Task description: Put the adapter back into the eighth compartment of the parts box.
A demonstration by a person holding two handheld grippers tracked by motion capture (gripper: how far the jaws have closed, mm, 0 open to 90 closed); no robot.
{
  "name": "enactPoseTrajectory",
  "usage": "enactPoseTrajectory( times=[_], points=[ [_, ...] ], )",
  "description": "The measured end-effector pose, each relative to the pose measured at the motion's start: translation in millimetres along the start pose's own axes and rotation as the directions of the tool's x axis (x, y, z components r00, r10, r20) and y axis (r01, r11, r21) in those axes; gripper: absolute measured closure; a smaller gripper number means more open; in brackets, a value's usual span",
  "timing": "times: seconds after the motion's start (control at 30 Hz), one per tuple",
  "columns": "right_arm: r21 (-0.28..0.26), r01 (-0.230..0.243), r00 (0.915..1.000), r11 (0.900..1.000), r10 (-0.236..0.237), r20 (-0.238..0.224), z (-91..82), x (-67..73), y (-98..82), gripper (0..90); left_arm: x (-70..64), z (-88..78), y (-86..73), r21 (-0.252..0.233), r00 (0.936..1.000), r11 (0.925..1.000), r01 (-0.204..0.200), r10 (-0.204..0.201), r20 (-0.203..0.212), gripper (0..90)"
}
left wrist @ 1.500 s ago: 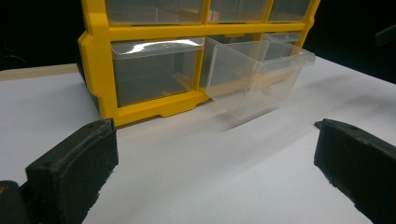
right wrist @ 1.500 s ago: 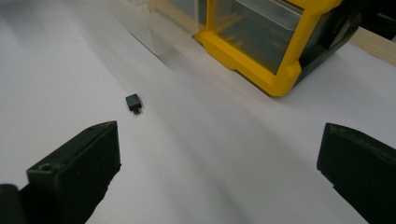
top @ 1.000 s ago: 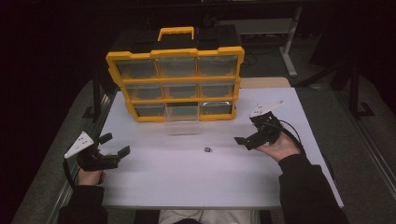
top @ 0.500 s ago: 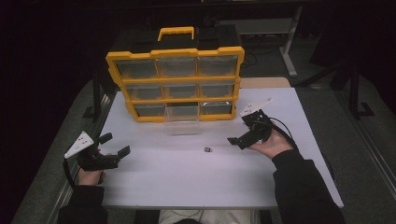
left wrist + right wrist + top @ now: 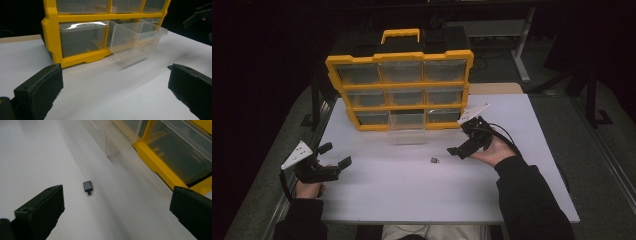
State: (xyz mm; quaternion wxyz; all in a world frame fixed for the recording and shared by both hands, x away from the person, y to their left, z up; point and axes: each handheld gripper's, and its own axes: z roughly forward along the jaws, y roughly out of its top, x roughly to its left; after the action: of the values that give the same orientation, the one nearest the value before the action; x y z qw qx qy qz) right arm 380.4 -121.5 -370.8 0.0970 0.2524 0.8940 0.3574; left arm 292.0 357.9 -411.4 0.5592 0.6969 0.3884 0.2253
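— Adapter (image 5: 87,187) pickup is what the right gripper (image 5: 117,202) is lining up for, I'd say. How should it be going about that?

— Its fingers (image 5: 40,205) are standing wide apart with nothing between them, so the opening is generous. I'd judge the best way is lowering until both fingertips are nearly brushing the tabletop (image 5: 412,185), then centring the small dark piece in the gap before closing. It is lying flat and is thin, so a high or skewed close risks flicking it away across the smooth white surface.

— Where is it lying relative to those fingers right now?

— Ahead of the fingertips and nearer the left-hand finger in the right gripper view, not yet between them. Its short plug end is pointing back toward the gripper. From the high view, the adapter (image 5: 434,160) is sitting just beside the right gripper (image 5: 462,150), apart from it, in front of the pulled-out clear drawer (image 5: 407,131) of the yellow organizer (image 5: 399,57).

— And the other hand?

— The left gripper (image 5: 334,157) is idling well apart, near the tabletop's edge, with its fingers (image 5: 40,82) also spread open and gripping nothing. They are pointing toward the open drawer (image 5: 136,42), which I'd guess is where the adapter is going.
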Motion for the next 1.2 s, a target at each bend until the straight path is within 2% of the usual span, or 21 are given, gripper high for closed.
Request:
enactPoseTrajectory(
  times=[0.5, 1.2],
  points=[
    [0.045, 0.051, 0.9982, 0.998, -0.05, -0.033, 20.3, 7.5, 13.5, 0.0, -0.1, 0.1, -0.1, 0.002, 1.0, 1.0, 0.0, 0.0, 0.003, 0.0],
    [0.091, 0.093, 0.9931, 0.991, -0.086, -0.079, 40.6, 13.7, 22.5, 0.0, 0.0, 0.3, -0.1, 0.002, 1.0, 1.0, -0.003, 0.003, 0.004, 0.0]
  ],
)
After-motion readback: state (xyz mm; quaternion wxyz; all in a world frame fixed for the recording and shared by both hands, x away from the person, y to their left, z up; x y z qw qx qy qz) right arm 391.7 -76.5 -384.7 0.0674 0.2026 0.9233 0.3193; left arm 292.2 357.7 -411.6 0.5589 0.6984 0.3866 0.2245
